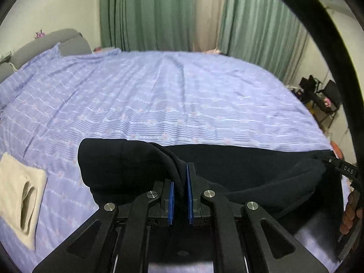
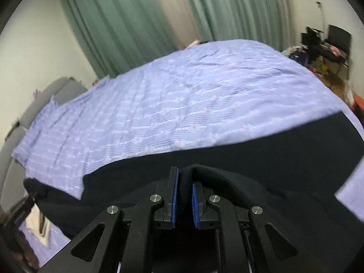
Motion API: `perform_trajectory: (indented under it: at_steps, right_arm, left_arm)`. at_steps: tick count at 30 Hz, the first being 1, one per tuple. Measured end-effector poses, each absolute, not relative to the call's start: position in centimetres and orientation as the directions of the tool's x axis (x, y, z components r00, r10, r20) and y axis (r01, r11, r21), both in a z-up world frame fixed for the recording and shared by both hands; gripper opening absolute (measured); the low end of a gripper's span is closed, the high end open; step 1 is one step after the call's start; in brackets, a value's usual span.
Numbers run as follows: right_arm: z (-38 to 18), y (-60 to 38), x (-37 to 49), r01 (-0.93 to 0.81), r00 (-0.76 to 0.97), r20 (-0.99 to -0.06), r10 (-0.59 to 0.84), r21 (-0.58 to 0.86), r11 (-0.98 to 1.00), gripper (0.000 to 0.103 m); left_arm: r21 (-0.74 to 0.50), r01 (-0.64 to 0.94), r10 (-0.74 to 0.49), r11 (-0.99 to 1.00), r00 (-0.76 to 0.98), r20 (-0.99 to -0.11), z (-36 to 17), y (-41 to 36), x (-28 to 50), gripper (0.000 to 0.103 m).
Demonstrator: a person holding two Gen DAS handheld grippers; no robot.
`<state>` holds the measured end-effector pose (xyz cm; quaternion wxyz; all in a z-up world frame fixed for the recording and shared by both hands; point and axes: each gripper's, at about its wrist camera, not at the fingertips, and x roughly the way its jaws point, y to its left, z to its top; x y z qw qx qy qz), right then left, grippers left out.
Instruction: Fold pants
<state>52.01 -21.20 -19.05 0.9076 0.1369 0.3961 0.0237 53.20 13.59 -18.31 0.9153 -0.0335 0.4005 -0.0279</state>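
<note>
Above the bed (image 1: 159,91), near its front edge: dark pants (image 1: 250,163) stretched between 2 tools, left tool (image 1: 180,193) and right tool (image 2: 184,195) each clamped on bunched cloth. Likely risk: slipping fabric or uneven pull, skewing the fold.

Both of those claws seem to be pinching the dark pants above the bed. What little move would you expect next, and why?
Probably carrying the pinched edge forward and lowering it onto the rest of the fabric. The left gripper and right gripper are each shut on a bunched edge of the dark pants, which stretch between them over the lilac bedsheet, so a fold looks underway.
</note>
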Motion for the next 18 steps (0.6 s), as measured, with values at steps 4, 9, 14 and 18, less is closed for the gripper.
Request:
perform_trajectory:
  at_steps: [4, 9, 14, 18]
  right_arm:
    - [-21.8, -19.9, 56.0, 0.041, 0.626, -0.771, 0.117, 0.183, 0.982, 0.011]
    - [-24.8, -18.3, 59.3, 0.036, 0.555, -0.827, 0.090, 0.132, 0.991, 0.012]
    - [-26.0, -17.8, 60.7, 0.036, 0.487, -0.867, 0.101, 0.136, 0.990, 0.032]
    - [-24.6, -17.4, 59.4, -0.001, 0.495, -0.853, 0.167, 0.191, 0.982, 0.065]
  left_arm:
    - [-0.074, -0.015, -0.049, 0.997, 0.619, -0.784, -20.8, 14.8, 58.0, 0.011]
    - [-0.046, -0.036, -0.020, 0.998, 0.525, -0.851, -24.4, 15.4, 62.7, 0.013]
    - [-0.001, -0.051, 0.023, 0.999, 0.465, -0.885, -25.8, 14.2, 64.6, 0.048]
    - [0.030, -0.033, 0.044, 0.999, 0.613, -0.789, -21.5, 13.6, 62.2, 0.087]
